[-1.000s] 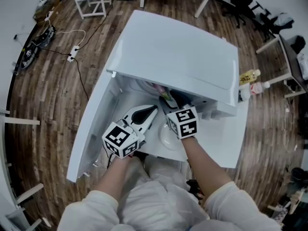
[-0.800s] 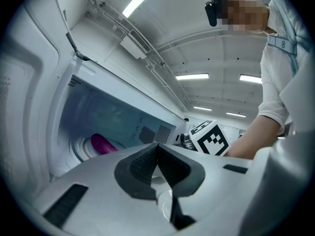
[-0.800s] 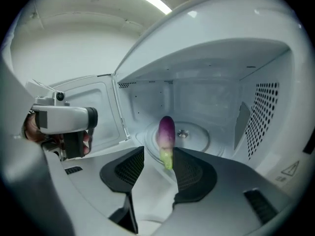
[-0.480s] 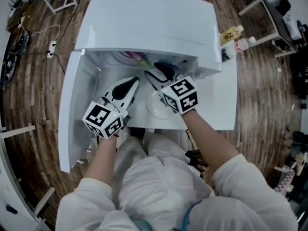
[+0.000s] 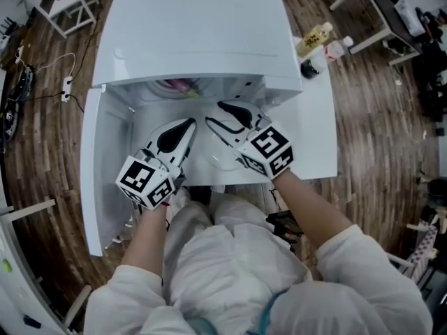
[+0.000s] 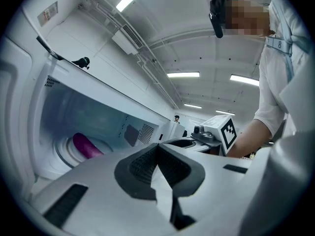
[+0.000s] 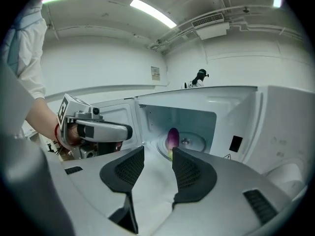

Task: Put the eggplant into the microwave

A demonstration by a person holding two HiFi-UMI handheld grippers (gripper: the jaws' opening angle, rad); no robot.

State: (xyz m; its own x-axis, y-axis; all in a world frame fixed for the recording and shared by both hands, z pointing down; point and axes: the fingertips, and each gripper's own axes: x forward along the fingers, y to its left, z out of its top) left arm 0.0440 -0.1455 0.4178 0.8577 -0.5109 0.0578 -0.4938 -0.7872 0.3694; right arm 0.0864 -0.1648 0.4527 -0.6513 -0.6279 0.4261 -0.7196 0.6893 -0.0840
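Both forearms stretched forward and down, left gripper (image 6: 157,147) fingers pressed together, empty, right gripper (image 7: 157,152) fingers parted, empty, eggplant (image 7: 172,137) inside the open microwave (image 5: 195,40), ahead of the right fingers.

Dark wood-plank floor (image 5: 377,117), small white table (image 5: 64,0), ceiling strip lights (image 6: 183,74).
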